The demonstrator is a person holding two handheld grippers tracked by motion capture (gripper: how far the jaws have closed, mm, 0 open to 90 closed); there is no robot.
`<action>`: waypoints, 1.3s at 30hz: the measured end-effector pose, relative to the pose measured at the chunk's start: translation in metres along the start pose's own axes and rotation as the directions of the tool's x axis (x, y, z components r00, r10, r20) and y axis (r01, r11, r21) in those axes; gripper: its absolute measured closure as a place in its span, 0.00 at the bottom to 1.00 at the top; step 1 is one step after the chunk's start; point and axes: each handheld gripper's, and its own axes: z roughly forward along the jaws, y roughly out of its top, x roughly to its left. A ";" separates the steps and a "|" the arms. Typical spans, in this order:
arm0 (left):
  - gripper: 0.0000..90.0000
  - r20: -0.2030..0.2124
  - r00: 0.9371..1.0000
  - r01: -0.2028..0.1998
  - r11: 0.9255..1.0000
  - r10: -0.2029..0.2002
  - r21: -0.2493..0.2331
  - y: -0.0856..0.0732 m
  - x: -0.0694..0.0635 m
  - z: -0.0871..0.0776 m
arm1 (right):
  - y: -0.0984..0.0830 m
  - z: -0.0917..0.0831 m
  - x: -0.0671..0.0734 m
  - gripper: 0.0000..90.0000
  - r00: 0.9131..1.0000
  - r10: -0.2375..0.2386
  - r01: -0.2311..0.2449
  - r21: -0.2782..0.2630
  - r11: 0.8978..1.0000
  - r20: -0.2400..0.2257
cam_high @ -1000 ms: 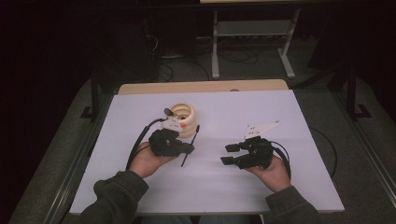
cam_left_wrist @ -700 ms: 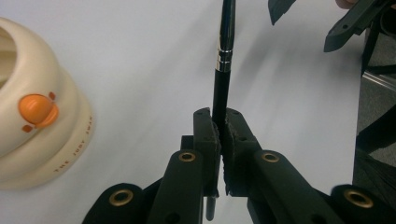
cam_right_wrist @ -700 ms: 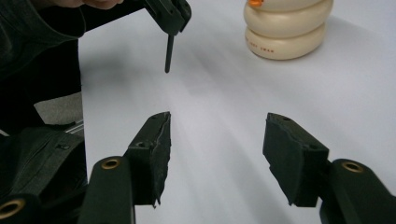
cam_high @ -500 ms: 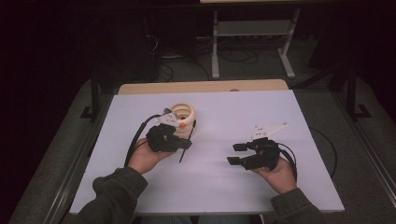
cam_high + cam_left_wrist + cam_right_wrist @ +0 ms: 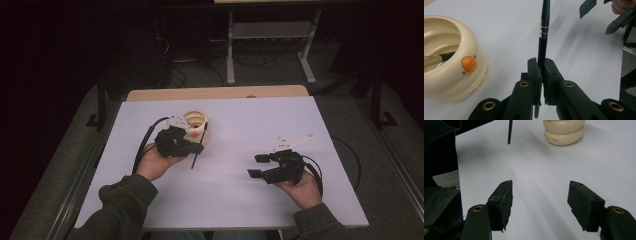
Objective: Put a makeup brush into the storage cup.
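A: Status of the bench [image 5: 310,125] and the largest item on it?

B: The bench carries a white cover. A cream ribbed pen holder [image 5: 199,127] with an orange knob on its side stands left of centre, toward the far edge. A clear-barrelled pen lies inside it.

A: Left gripper [image 5: 542,75]?

B: Its fingers [image 5: 534,72] are clamped on a black pen [image 5: 543,37]. The pen hangs above the bench just beside the pen holder, on its near right side, not touching it.

A: Right gripper [image 5: 540,200]?

B: Its jaws have just been opening. The fingers [image 5: 505,200] stand wide apart with nothing between them, above bare bench, well apart from the pen.
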 end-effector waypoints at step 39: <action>0.95 -0.030 1.000 0.005 0.999 -0.006 -0.034 0.053 0.025 -0.021 | -0.017 -0.018 -0.007 0.33 0.996 0.035 -0.034 -0.018 0.999 0.082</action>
